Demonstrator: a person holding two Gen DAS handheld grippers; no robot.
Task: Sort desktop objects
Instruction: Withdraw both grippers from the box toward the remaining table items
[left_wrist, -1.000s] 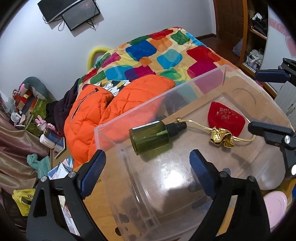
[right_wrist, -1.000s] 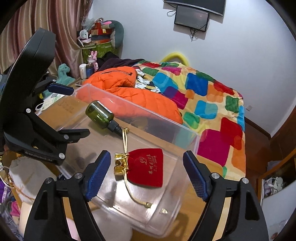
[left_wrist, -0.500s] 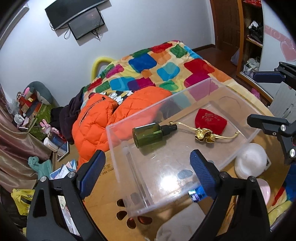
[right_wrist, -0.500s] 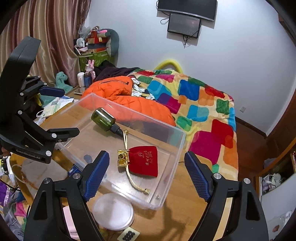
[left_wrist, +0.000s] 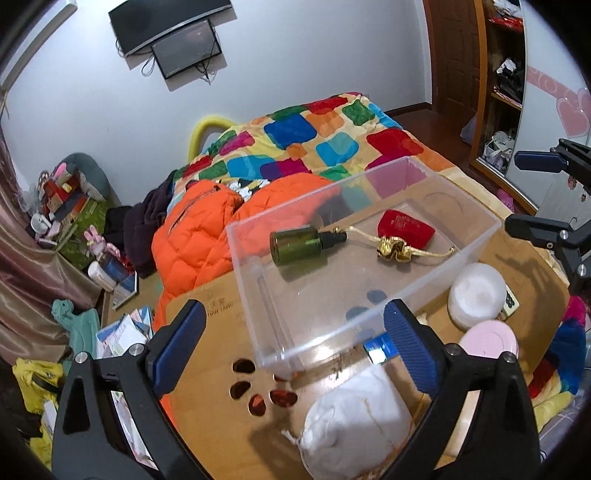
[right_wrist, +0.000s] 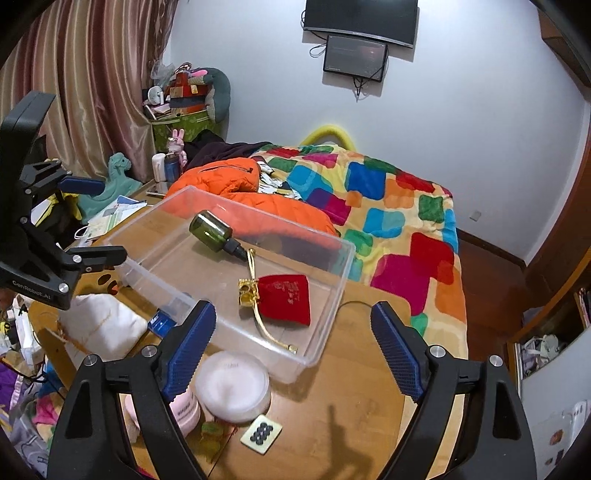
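A clear plastic bin (right_wrist: 325, 291) holds a dark green spray bottle (right_wrist: 211, 230) with a black cap, and a red velvet pouch (right_wrist: 286, 298) with a gold drawstring. Beside it on the honey-brown wooden table (right_wrist: 332, 417) sit a white round container (right_wrist: 233, 386), a pale pink jar (left_wrist: 489, 341) and a white cloth bag (left_wrist: 354, 424). Behind lie a bright orange quilted jacket (left_wrist: 195, 236) and a bedspread (right_wrist: 391, 206) patterned with multicoloured squares on yellow. The gripper pads (right_wrist: 190, 345) are blue, ribbed, on black frames.
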